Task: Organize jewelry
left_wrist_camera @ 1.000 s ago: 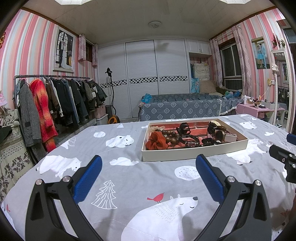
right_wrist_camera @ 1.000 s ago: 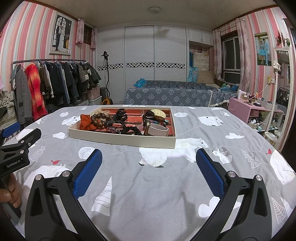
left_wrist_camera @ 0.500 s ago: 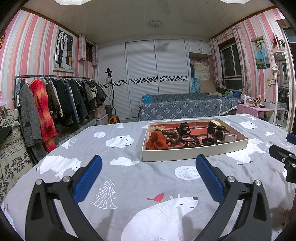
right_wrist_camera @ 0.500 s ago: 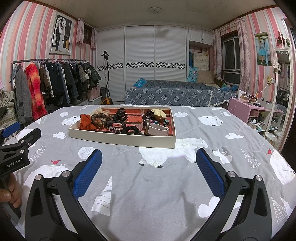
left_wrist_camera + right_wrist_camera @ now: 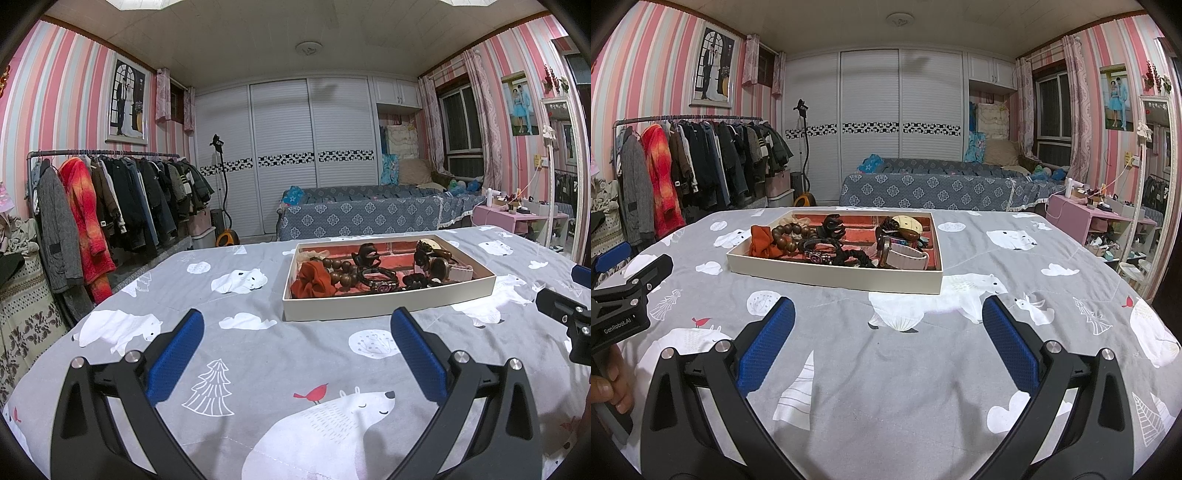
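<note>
Bedspread (image 5: 258,354): jewelry tray (image 5: 388,306) beyond hand-held gripper (image 5: 295,332).

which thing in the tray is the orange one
The orange fabric scrunchie, at the tray's near-left corner beside the brown wooden beads; the other pieces are brown, black or pale.

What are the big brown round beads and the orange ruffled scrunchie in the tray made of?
The brown round beads look like polished wood: dark and smooth with a faint sheen, though resin is possible. The orange ruffled scrunchie looks like soft matte fabric, gathered into folds.
</note>
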`<state>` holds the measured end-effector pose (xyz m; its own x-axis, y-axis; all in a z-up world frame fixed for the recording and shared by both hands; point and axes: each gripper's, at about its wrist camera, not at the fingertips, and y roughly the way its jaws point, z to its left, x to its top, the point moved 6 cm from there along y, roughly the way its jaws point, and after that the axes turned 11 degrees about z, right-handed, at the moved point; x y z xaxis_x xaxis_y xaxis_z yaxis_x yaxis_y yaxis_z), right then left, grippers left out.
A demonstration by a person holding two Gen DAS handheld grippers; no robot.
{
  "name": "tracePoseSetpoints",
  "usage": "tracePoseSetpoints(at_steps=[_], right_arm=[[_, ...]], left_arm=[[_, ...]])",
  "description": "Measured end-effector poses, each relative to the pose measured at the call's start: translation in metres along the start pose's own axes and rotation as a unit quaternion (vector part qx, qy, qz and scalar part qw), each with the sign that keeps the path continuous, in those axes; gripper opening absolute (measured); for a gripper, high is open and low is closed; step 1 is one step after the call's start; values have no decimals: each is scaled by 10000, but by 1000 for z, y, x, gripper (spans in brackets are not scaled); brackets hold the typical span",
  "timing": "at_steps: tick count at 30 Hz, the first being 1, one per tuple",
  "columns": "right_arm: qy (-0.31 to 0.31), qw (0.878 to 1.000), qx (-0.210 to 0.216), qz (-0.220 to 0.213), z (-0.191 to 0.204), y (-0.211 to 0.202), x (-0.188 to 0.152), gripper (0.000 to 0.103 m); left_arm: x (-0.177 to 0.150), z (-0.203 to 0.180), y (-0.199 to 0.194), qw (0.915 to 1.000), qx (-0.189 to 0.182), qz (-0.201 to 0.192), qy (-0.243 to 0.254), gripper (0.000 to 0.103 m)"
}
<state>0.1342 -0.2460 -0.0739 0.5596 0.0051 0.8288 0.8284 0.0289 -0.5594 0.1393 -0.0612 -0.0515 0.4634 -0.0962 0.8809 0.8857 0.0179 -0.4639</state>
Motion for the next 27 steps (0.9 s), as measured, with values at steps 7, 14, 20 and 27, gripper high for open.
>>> tracePoseSetpoints(at_steps=[7,14,20,27], right_arm=[[0,10000,2,6,0,0,-1,99],[4,10000,3,6,-1,0,-2,99],[4,10000,2,5,-1,0,-2,99],[3,10000,1,8,-1,0,-2,99]], left_arm=[[0,0,0,10000,2,-3,0,99],[0,1,0,10000,1,-5,-3,99],[0,0,0,10000,1,-3,-2,99],[0,0,0,10000,0,-2,-6,99]])
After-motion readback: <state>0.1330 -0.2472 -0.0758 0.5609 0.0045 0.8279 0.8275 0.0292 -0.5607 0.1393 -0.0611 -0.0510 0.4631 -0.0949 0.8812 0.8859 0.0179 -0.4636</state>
